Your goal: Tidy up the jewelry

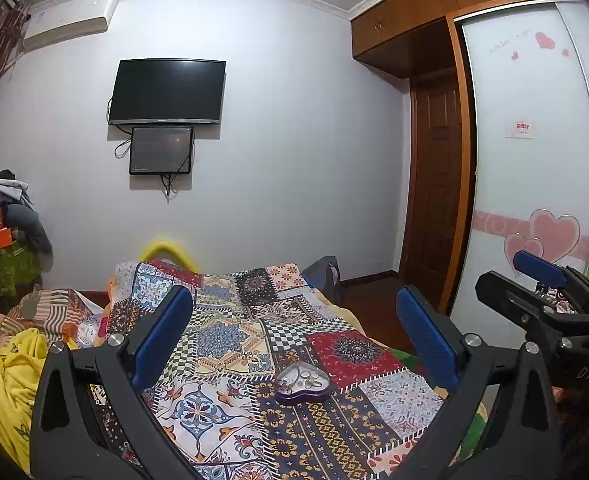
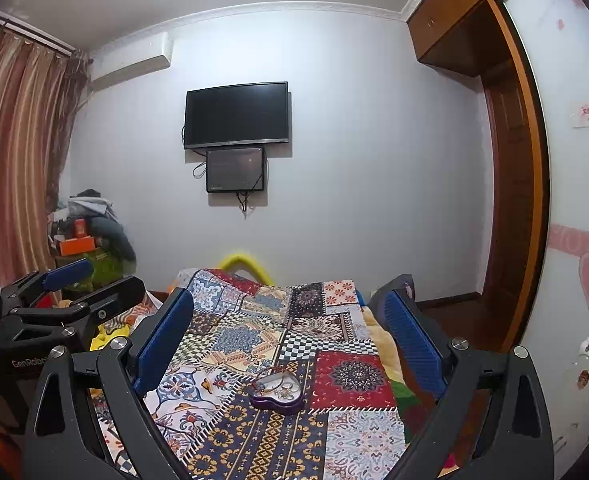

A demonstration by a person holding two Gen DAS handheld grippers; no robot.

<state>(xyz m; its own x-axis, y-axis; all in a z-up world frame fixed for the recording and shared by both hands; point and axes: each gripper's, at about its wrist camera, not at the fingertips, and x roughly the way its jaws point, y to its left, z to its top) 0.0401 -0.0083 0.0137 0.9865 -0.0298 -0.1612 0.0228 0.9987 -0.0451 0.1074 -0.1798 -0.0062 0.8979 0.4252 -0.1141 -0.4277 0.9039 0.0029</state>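
Jaws spread, both grippers face purple heart-shaped jewelry box (image 1: pixel 303 387), lidless

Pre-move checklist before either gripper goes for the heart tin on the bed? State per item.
1. Left gripper jaws open, holding nothing: ok.
2. Right gripper jaws open, holding nothing: ok.
3. Heart-shaped tin lid off, jewelry visible inside: ok.
4. Tin sits flat on the patchwork quilt, between the jaws in both views: ok.
5. Pieces in the tin separate or tangled: cannot tell.
6. Place to sort jewelry into: not ok, none visible on the quilt.
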